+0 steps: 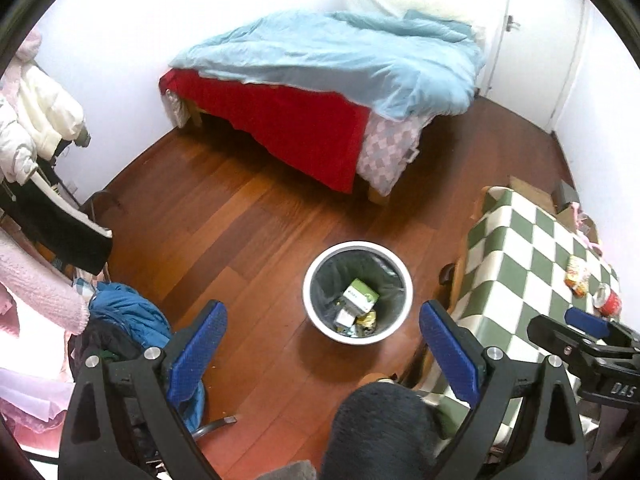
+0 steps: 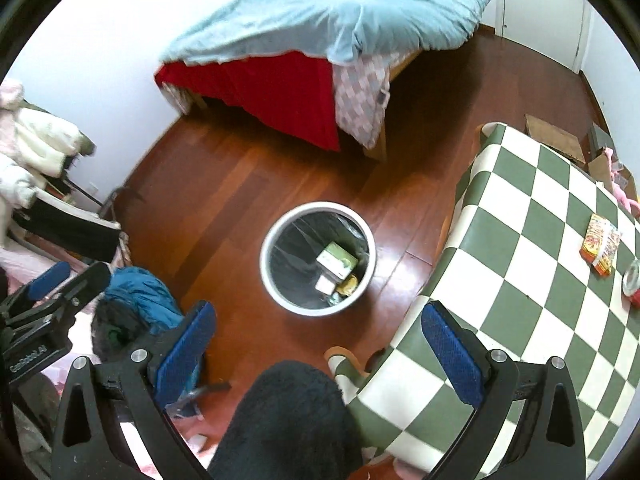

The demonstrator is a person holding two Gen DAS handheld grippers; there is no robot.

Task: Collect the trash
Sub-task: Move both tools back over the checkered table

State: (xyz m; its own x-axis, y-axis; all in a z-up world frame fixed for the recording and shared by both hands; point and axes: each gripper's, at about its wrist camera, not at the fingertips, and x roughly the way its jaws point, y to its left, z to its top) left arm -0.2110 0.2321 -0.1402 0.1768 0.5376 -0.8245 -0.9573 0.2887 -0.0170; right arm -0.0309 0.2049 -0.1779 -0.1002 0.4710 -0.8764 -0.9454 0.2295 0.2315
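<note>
Both tools gaping wide, holding nothing. Snack wrapper (image 2: pixel 602 250) and can (image 2: pixel 633 280) are lying far right on the counter (image 2: pixel 520 264); right tool (image 2: pixel 316 344) is sitting nearer than left tool (image 1: pixel 322 342).

The floor (image 1: pixel 224 216) is glossy reddish-brown wood in long planks. At the far side, the bed (image 1: pixel 320 92) carries a pale blue quilt (image 1: pixel 340 52) over a bright red sheet (image 1: pixel 288 128) and a pink-and-grey diamond-patterned cloth (image 1: pixel 384 156). The bin (image 1: pixel 357 292) in the middle has a white rim and a dark grey liner; a green-and-white box (image 1: pixel 360 295) lies inside. On the right, the tablecloth (image 2: pixel 532 264) is a green-and-cream checkerboard, bearing a red-and-yellow packet (image 2: pixel 601 249) and a red can (image 2: pixel 633 282). On the left hang white and pink coats (image 1: pixel 36 108), with a blue jacket (image 1: pixel 128 316) below. Both grippers' pads (image 1: pixel 198 350) are blue on black frames.
</note>
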